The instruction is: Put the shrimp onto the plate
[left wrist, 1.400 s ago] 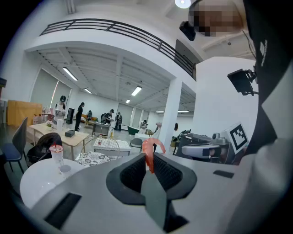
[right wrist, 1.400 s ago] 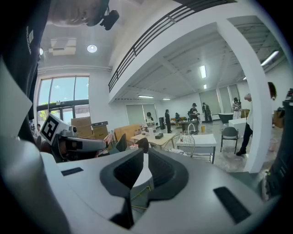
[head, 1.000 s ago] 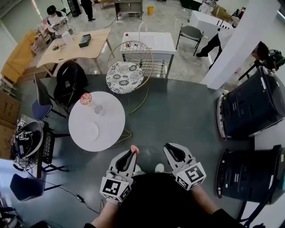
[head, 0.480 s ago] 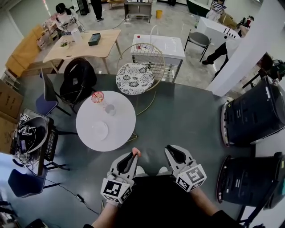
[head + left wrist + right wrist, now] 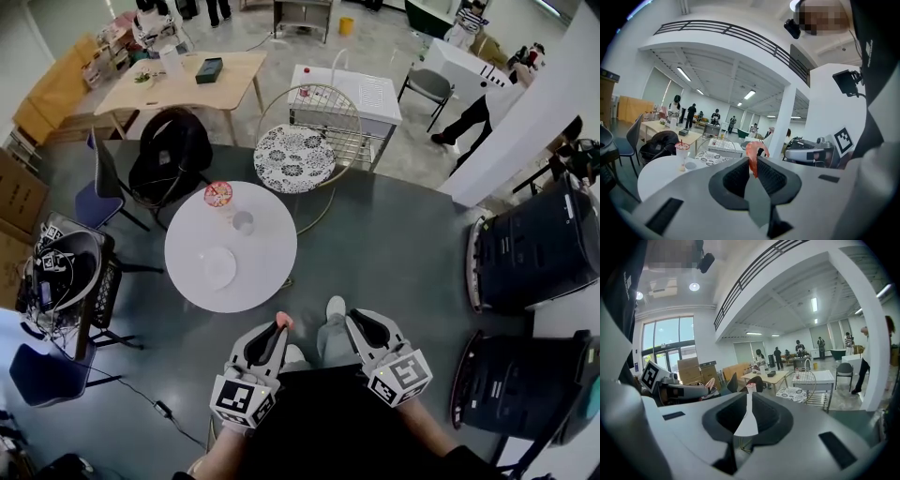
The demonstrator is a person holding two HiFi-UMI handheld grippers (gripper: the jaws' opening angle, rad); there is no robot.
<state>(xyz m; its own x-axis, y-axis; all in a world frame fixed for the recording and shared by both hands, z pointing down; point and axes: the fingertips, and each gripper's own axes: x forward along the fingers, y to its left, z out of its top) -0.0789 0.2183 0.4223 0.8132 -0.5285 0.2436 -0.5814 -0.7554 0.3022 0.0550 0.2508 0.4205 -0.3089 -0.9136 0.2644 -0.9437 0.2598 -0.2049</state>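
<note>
An orange-pink shrimp (image 5: 282,321) sticks up from the tips of my left gripper (image 5: 280,325), which is shut on it low in the head view, off the table's near edge. In the left gripper view the shrimp (image 5: 752,153) curls above the pads of that gripper (image 5: 753,164). A small white plate (image 5: 219,267) lies on the round white table (image 5: 267,253), ahead and to the left. My right gripper (image 5: 351,317) is held beside the left one, shut and empty (image 5: 749,397). From the right gripper view the shrimp (image 5: 711,382) shows at the left.
A pink-lidded cup (image 5: 218,195) and a glass (image 5: 243,222) stand on the table's far side. A patterned wire chair (image 5: 294,157) and a chair with a black bag (image 5: 170,157) sit behind it. Black bins (image 5: 534,248) stand right, an equipment cart (image 5: 58,277) left.
The round table and the room have slid nearer and to the right in the head view. Both grippers keep their pose, the left still holding the shrimp.
</note>
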